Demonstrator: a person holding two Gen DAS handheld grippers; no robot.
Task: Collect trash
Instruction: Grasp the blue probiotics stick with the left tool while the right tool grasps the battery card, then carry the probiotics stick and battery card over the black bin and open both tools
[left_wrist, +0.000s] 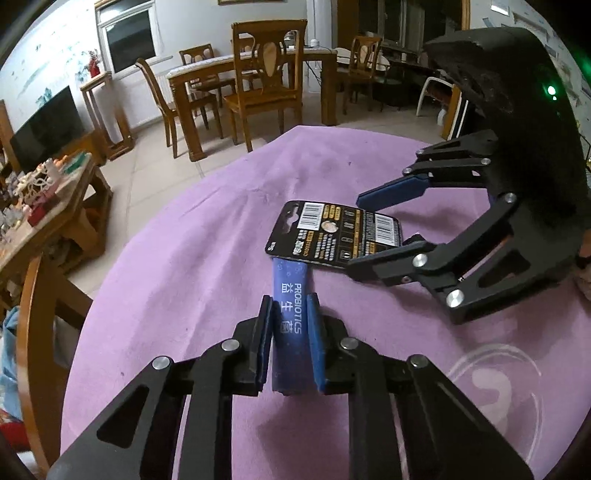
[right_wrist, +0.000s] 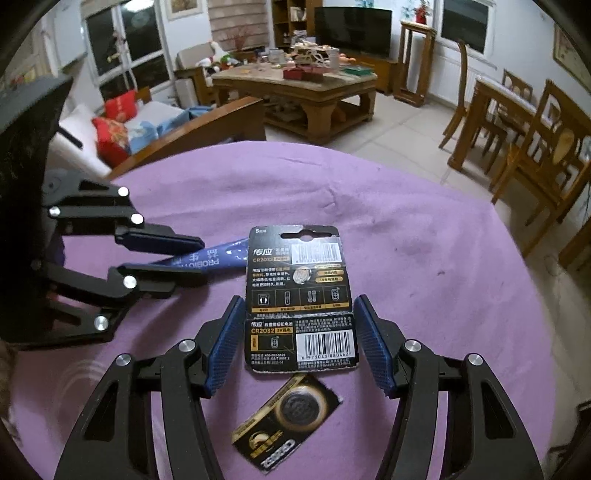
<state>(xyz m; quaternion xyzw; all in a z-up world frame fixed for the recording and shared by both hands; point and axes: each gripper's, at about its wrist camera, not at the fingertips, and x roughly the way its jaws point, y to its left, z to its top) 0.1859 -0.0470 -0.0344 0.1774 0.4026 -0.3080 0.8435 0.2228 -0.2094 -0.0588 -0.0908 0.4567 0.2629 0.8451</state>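
A: Left wrist view, item one?
B: Left gripper (left_wrist: 290, 332), jaws clamped on a blue probiotics sachet (left_wrist: 290, 295) that lies flat on the purple tablecloth (left_wrist: 184, 258). The sachet's far end is tucked under a black battery card (left_wrist: 334, 232).
A: Item two?
B: Right gripper (left_wrist: 354, 236), entering from the right, jaws partly apart and straddling the card's right end. An empty clear glass dish (left_wrist: 495, 391) sits at lower right.
A: Right wrist view?
B: Right gripper (right_wrist: 299, 343), about half open; blue pads flank the battery card (right_wrist: 301, 299) on either side, close to its edges, though contact cannot be confirmed. The card lies flat on the cloth (right_wrist: 406, 240).
A: Further entries?
B: A small torn-off battery blister piece (right_wrist: 286, 424) lies nearer the camera, just apart from the card. Left gripper (right_wrist: 201, 258) at left, pinching the sachet (right_wrist: 214, 256).
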